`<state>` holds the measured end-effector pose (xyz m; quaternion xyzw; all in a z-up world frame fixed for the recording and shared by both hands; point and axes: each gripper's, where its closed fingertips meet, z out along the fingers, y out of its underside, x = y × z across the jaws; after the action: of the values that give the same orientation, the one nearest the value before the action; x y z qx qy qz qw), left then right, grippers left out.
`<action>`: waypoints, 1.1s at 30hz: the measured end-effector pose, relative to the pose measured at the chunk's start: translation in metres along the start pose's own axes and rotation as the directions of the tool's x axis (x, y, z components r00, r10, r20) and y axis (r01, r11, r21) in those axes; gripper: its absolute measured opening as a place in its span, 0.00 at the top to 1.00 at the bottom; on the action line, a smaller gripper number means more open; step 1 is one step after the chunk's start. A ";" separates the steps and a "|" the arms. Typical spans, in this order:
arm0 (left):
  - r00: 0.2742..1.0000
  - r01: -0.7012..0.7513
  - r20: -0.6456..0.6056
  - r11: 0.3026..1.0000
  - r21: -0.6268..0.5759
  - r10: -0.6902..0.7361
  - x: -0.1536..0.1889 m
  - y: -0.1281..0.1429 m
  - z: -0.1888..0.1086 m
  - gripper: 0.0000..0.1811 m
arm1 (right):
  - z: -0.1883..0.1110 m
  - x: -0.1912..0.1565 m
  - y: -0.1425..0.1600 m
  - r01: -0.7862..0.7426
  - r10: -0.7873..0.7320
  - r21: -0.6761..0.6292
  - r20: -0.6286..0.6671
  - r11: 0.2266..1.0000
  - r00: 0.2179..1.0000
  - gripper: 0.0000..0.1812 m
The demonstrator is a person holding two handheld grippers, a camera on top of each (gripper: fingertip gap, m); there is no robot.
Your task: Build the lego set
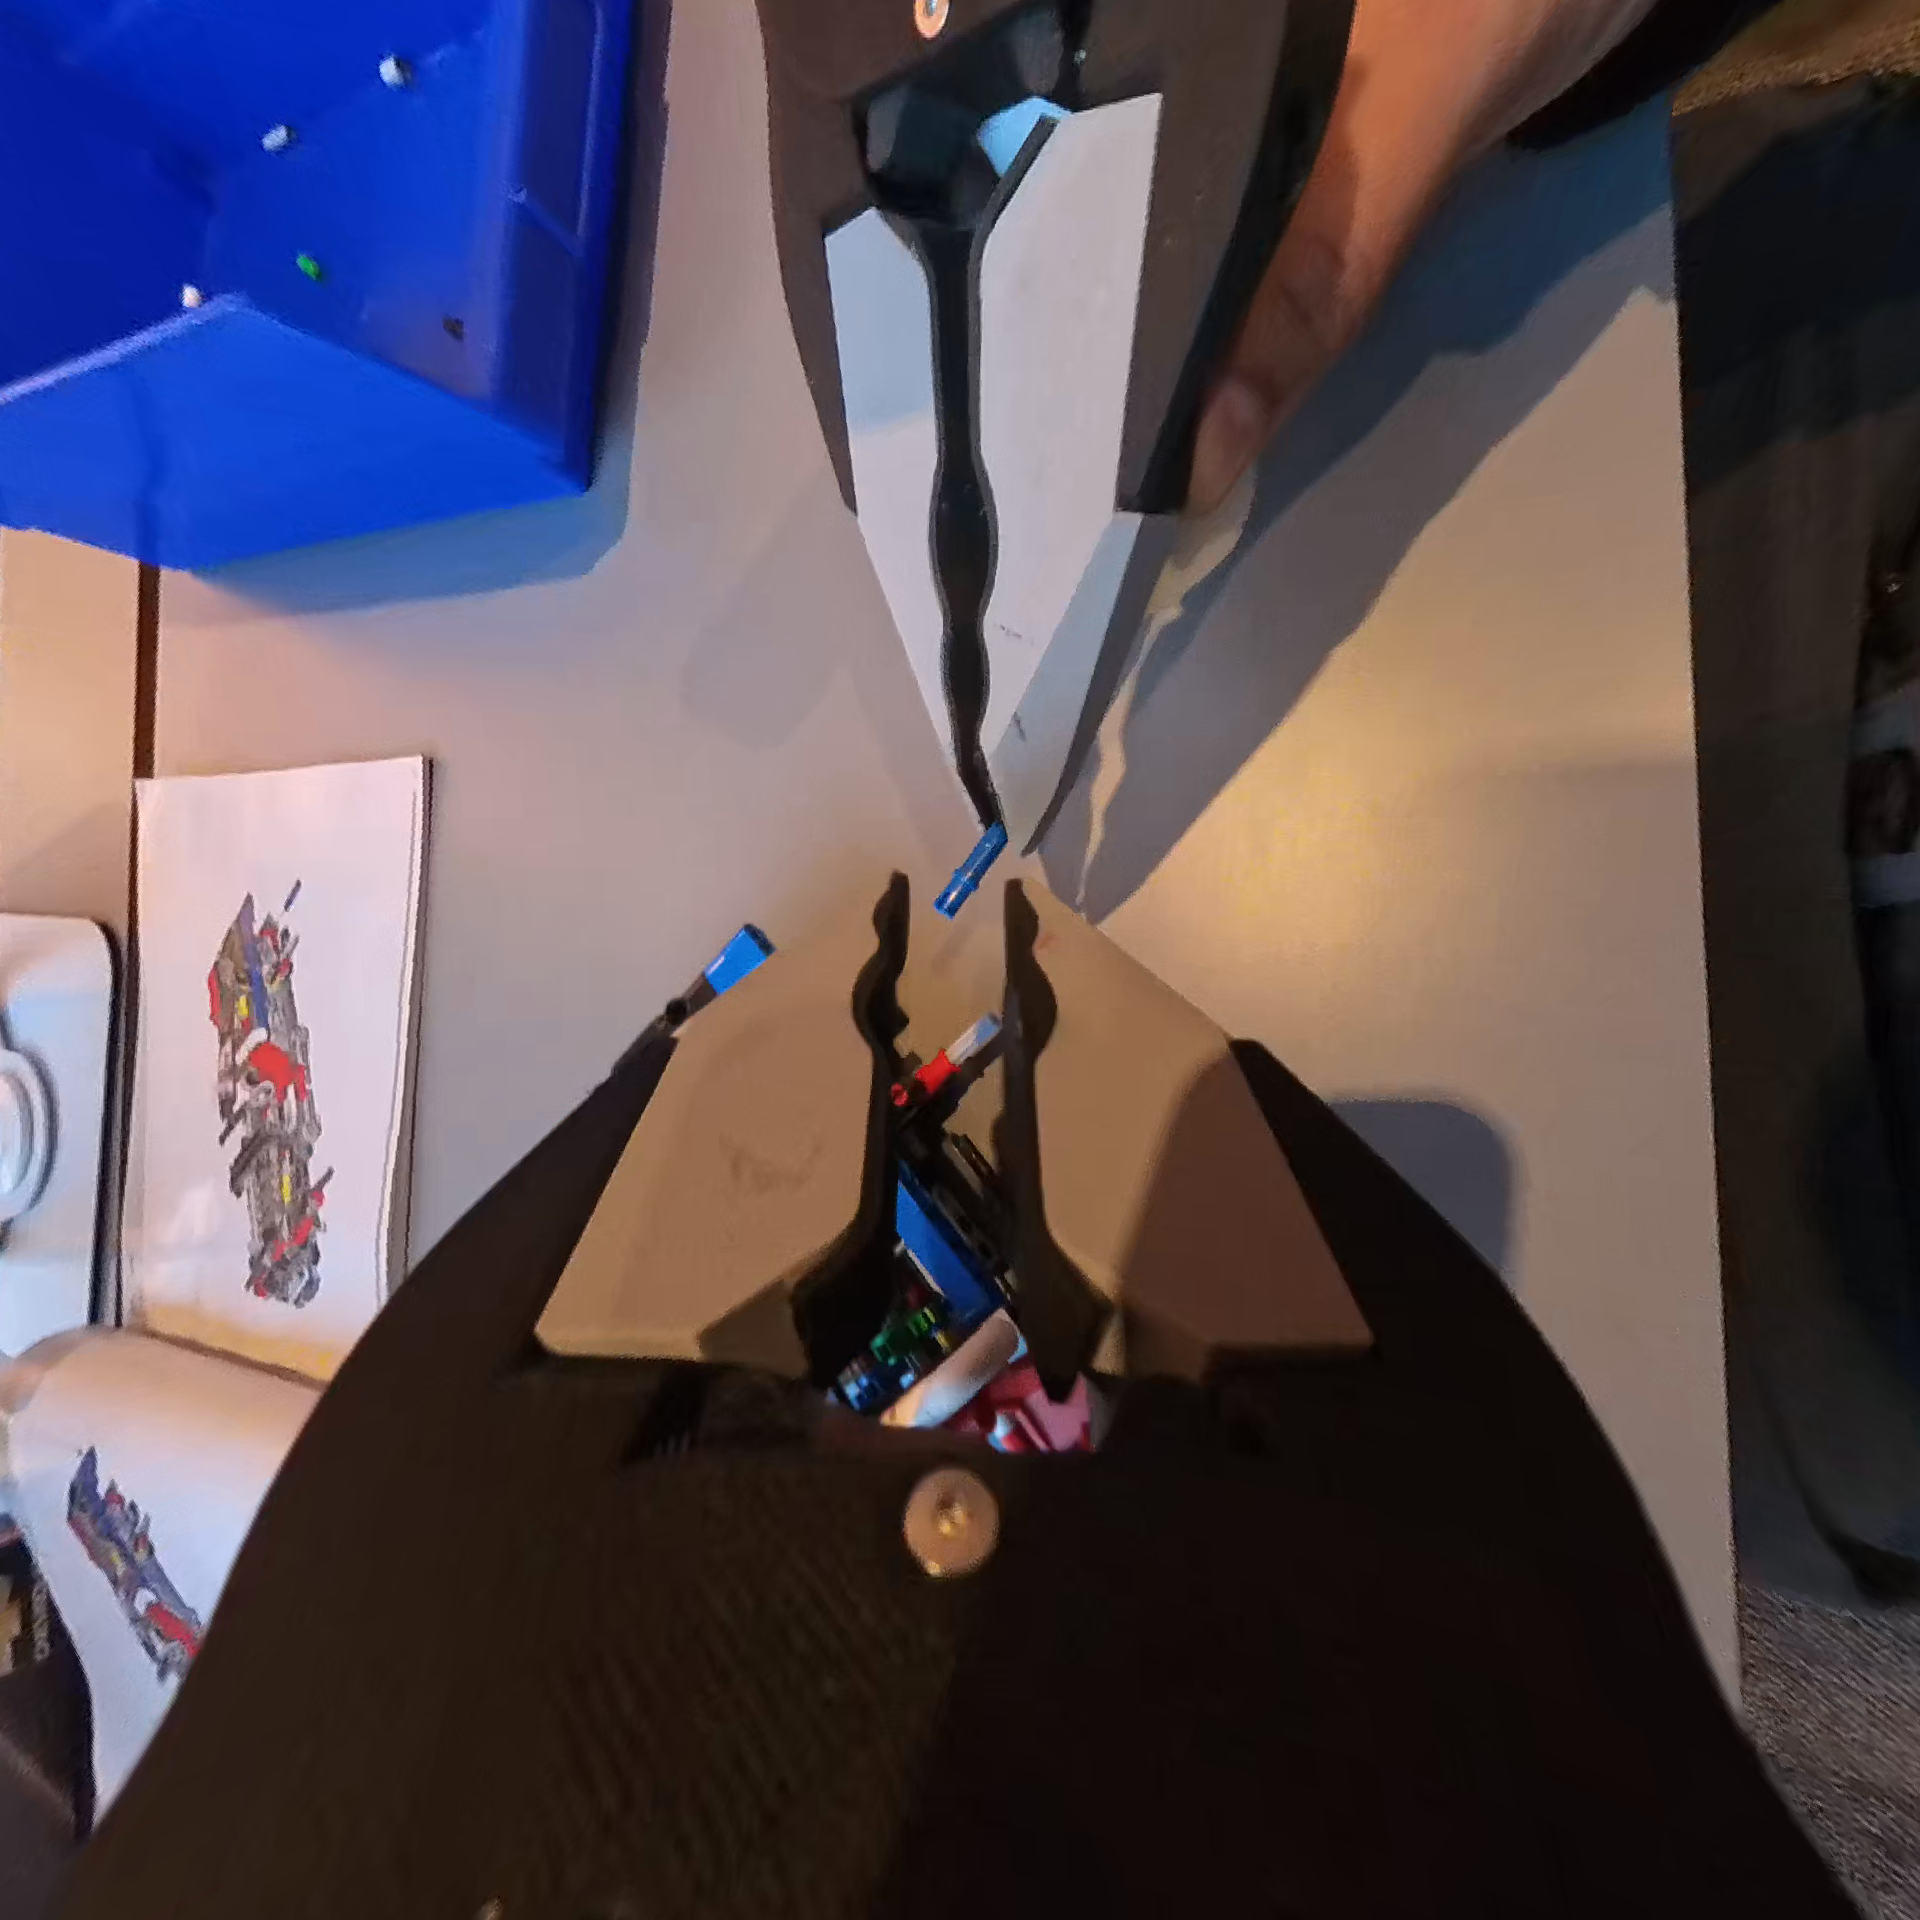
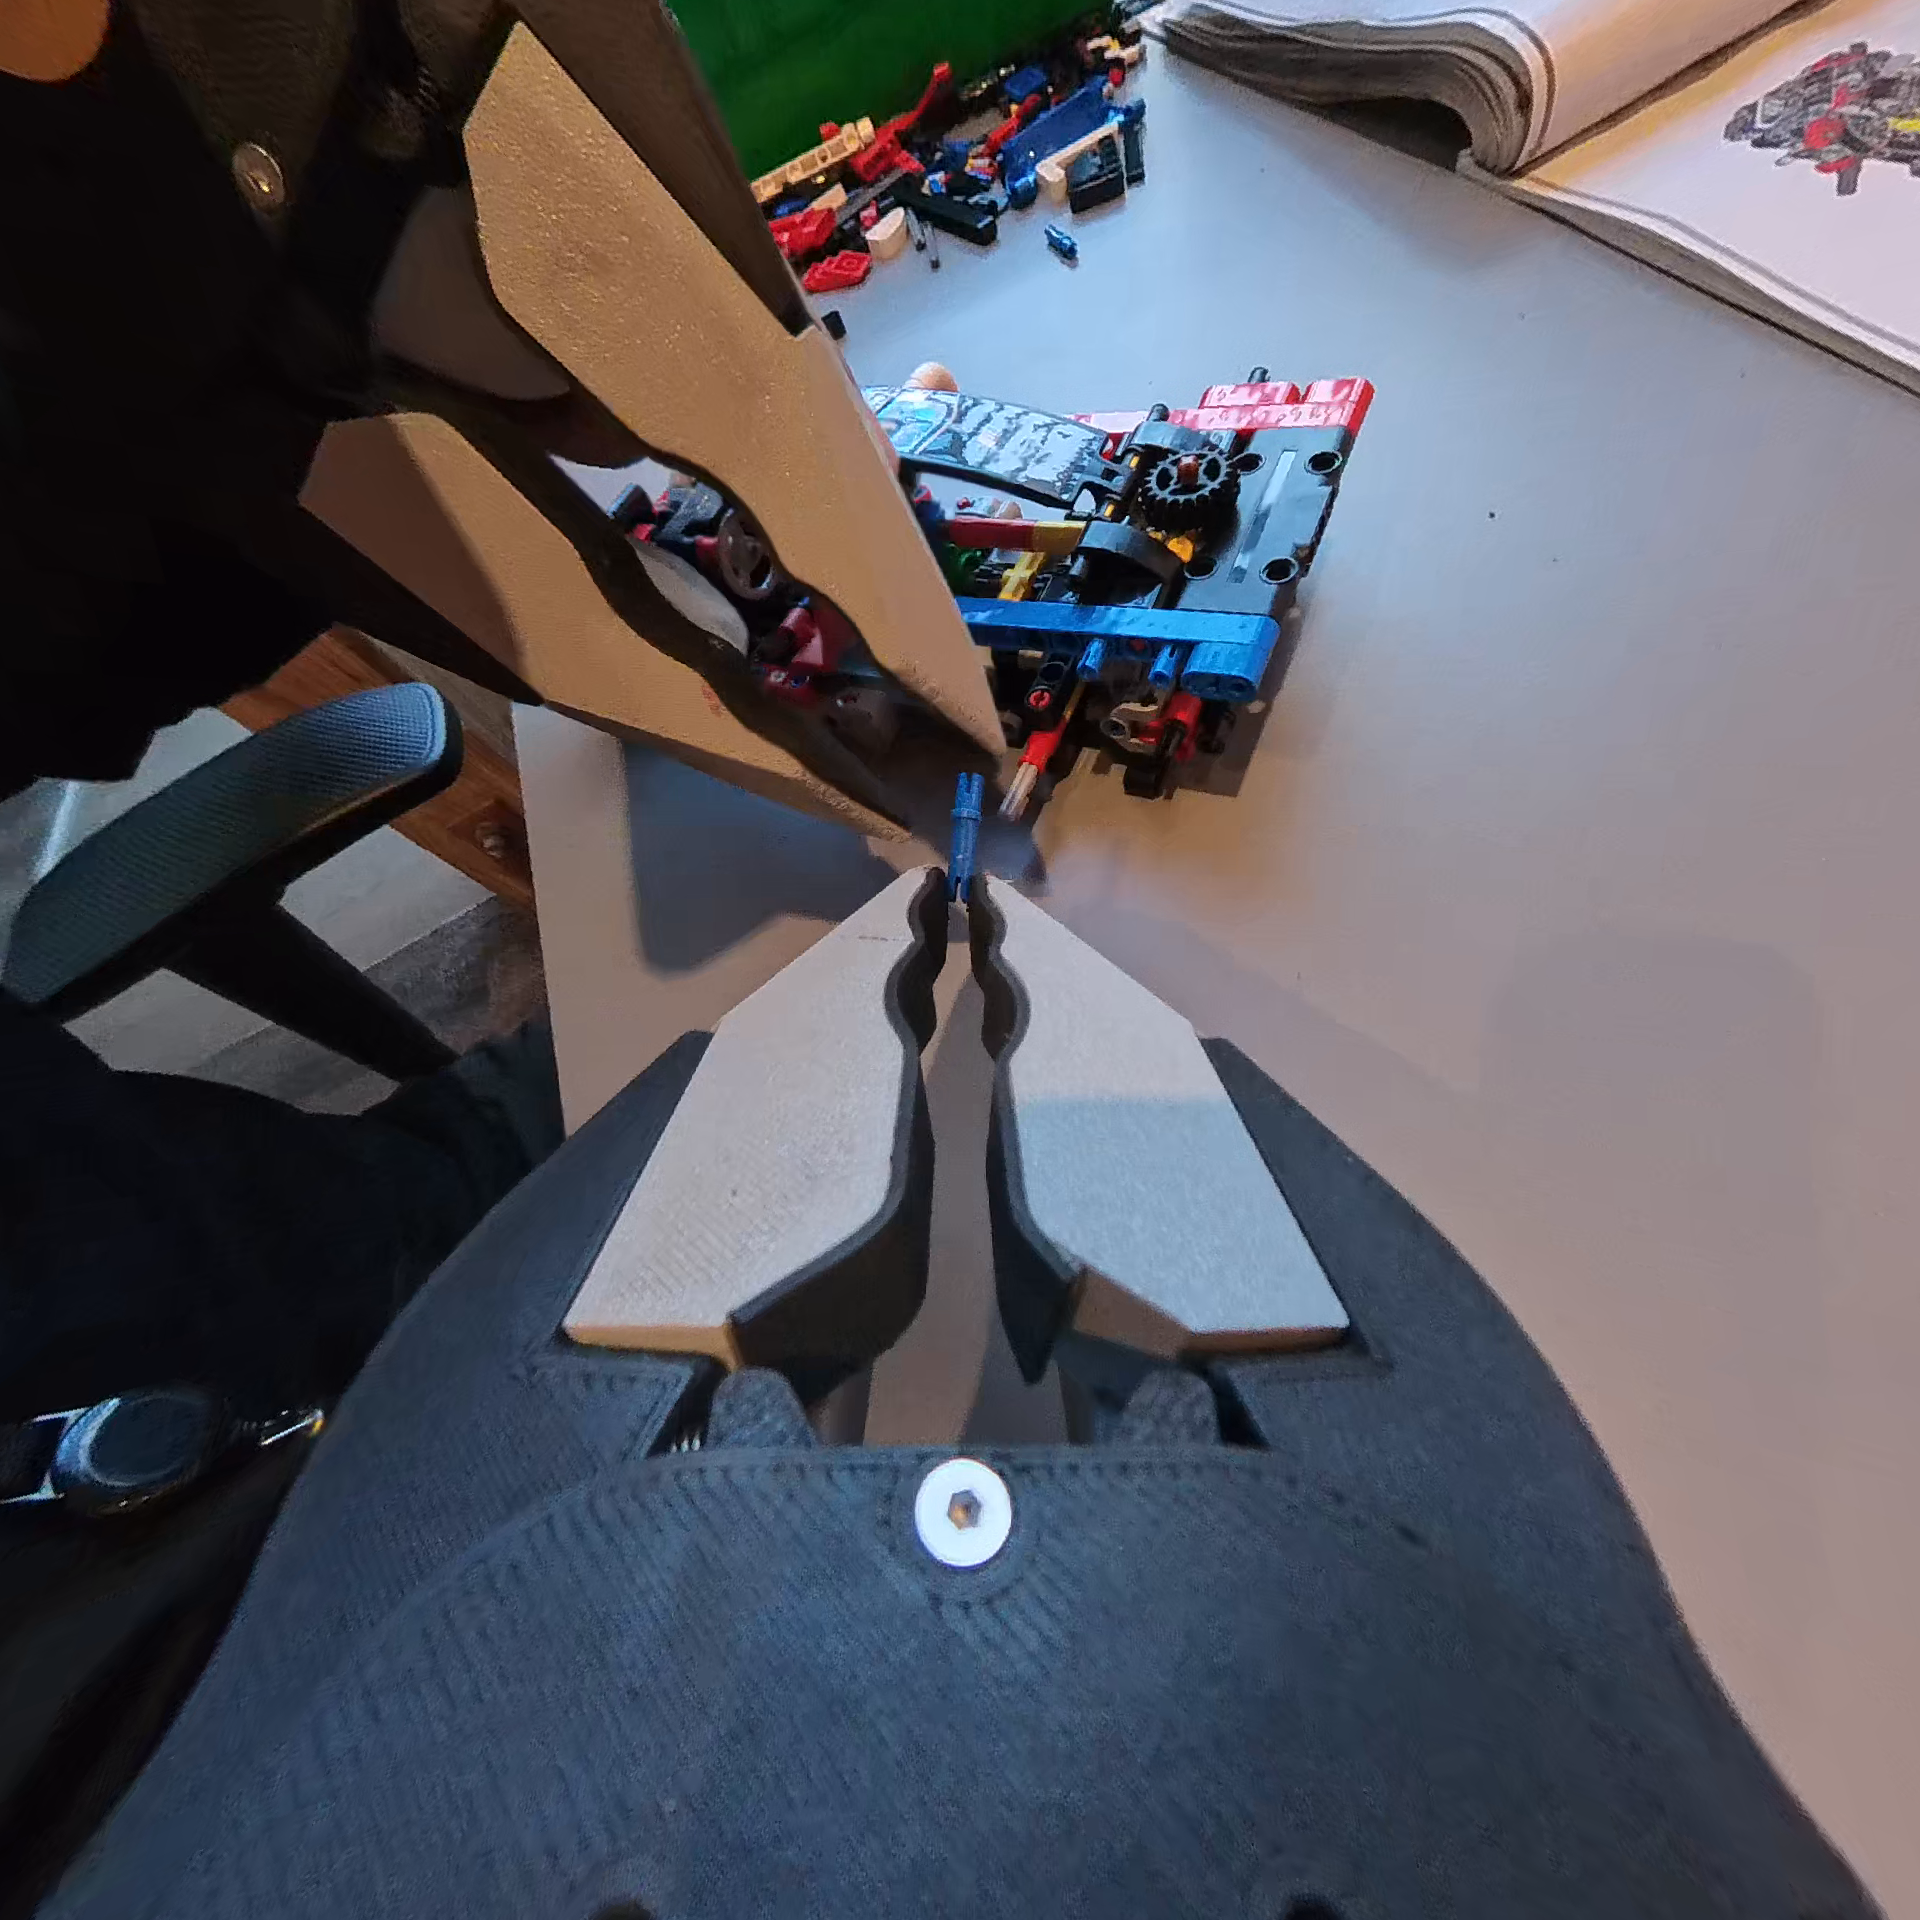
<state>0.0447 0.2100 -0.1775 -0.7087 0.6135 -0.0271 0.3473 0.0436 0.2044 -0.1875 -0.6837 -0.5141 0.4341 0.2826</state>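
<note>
Two grippers meet tip to tip over a pale grey surface, near the edge where a chair armrest shows below. Largest on that surface is the open instruction booklet, lying toward the far right corner in the right wrist view. A blue bin sits well apart from it in the left wrist view, with a few small pieces inside. The partly built lego model, black, blue and red with a dark gear, rests on the surface just beyond the gripper tips. A pile of loose pieces lies farther back, near a green box.

The left gripper has its fingers parted and straddles the model's near end; whether its fingers press on the model I cannot tell. The right gripper is closed on a small blue pin, pinched at one end by the very fingertips so most of it sticks out forward. The pin's free end lies just beside the left gripper's tips and near a red-and-white axle on the model's near edge.
</note>
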 end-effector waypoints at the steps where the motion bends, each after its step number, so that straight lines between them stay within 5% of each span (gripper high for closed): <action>1: 1.000 -0.017 -0.003 1.000 -0.005 0.017 0.001 0.000 0.001 0.92 | -0.001 0.000 0.000 -0.005 0.005 0.006 0.004 1.000 1.000 1.00; 12: 0.994 -0.099 -0.049 0.992 -0.077 0.095 0.006 0.014 0.011 0.99 | 0.000 -0.005 0.001 -0.009 0.008 0.014 0.054 1.000 0.999 1.00; 21: 0.992 -0.093 -0.093 0.990 -0.107 0.083 0.010 0.020 0.015 0.99 | 0.006 0.001 0.006 0.283 -0.291 -0.072 -0.147 0.956 0.945 0.99; 33: 0.989 -0.100 -0.118 0.991 -0.087 0.089 0.016 0.019 0.015 0.99 | 0.010 -0.003 0.007 0.408 -0.426 -0.138 -0.148 0.903 0.893 1.00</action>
<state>0.0389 0.2027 -0.2047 -0.6915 0.6659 -0.0225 0.2793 0.0374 0.1982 -0.1975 -0.6065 -0.6438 0.2746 0.3773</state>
